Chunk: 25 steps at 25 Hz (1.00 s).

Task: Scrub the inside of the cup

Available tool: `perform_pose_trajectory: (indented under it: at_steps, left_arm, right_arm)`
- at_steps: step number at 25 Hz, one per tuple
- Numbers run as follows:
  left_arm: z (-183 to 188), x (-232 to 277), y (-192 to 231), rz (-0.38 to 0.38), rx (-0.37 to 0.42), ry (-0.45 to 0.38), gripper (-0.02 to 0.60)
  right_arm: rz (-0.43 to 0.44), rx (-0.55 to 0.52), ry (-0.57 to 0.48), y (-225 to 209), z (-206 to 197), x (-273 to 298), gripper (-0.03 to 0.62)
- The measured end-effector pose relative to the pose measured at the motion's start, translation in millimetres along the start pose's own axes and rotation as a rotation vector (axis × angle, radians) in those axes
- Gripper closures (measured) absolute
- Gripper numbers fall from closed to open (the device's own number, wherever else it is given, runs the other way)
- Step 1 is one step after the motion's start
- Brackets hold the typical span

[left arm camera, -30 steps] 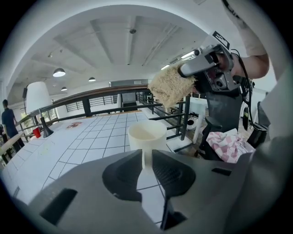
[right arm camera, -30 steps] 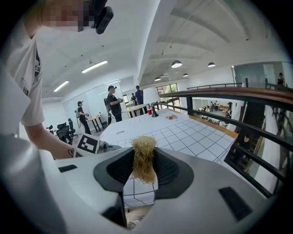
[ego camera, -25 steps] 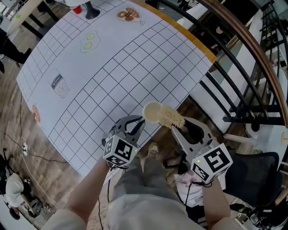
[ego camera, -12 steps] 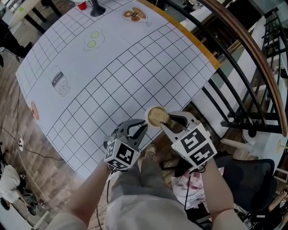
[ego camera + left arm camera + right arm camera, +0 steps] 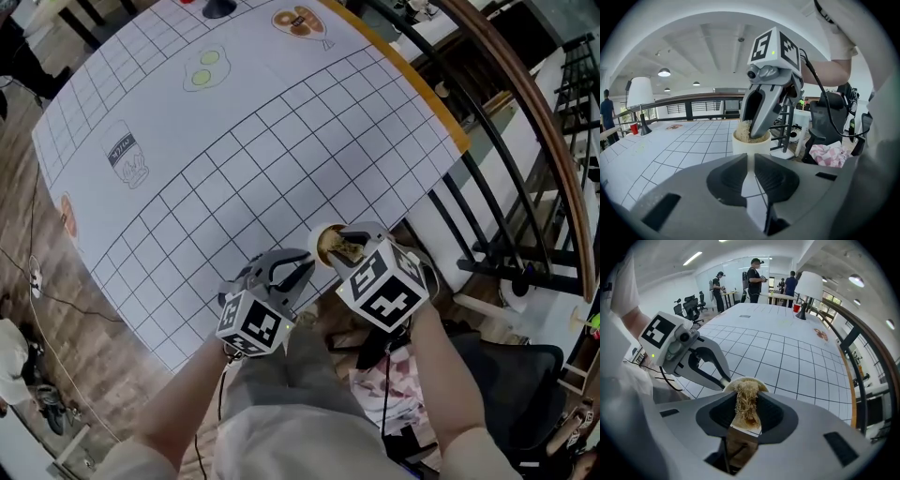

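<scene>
Across a bright open office, with ceiling lamps, office chairs (image 5: 689, 308) and several people (image 5: 754, 277) standing at the far end, a wooden floor (image 5: 28, 272) runs under a large tabletop (image 5: 234, 141). It is covered by a white sheet ruled in a black grid with small food drawings (image 5: 206, 70). A dark railing (image 5: 525, 141) with a wooden handrail curves along its right side. At the far end stand a white-shaded lamp (image 5: 809, 287) and a red cup (image 5: 796, 308). At the near edge, the left gripper (image 5: 723, 378) reaches in from the left, its fingers clamped on the side of the cream cup (image 5: 751, 145). The right gripper (image 5: 754, 131) points steeply down over the cup's mouth, its fingers closed on a fibrous tan scrubber (image 5: 746, 401) whose end sits inside the cup.
</scene>
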<state>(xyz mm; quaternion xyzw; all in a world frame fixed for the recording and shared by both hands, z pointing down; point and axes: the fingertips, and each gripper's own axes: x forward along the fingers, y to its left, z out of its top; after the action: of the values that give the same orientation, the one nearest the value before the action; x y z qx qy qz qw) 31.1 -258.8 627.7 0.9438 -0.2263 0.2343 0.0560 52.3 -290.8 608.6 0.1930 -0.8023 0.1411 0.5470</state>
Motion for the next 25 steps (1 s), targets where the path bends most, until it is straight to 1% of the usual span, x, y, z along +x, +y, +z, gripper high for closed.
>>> perform_pose_trajectory:
  at_steps: [5,7,10,13,16,18,20,22,25]
  left_arm:
    - [2,1,0,-0.01,-0.03,-0.015,0.523]
    - [0,1,0,-0.014,-0.048,-0.015,0.523]
    - [-2,1,-1,-0.016,-0.062,-0.006,0.523]
    - [-1,1,-2,-0.016,-0.064,0.015,0.523]
    - [0,3,-2,-0.017,-0.099,0.02,0.523]
    - [-1,3,-3,-0.016,-0.104,0.024,0.523]
    - [-1,1,-5,-0.019,-0.095,0.029,0.523]
    - [0,1,-3,-0.021,-0.089,0.026,0.525]
    - [0,1,-3,-0.02,-0.092,0.019,0.525]
  right_arm:
    - [0.029,0.035,0.028,1,-7,16,0.48]
    - [0.064,0.06,0.023,4,-7,17,0.479]
    - [0.114,0.124,-0.021,6,-5,8,0.479]
    - [0.109,0.151,-0.079,4,3,-19,0.479]
    - [0.049,0.082,-0.11,4,17,-50,0.479]
    - [-0.002,-0.005,-0.083,4,20,-56,0.479]
    - [-0.052,-0.077,-0.038,1,17,-50,0.479]
    - [-0.058,-0.104,-0.012,-1,13,-37,0.479]
    - [-0.042,-0.12,0.017,0,8,-15,0.479]
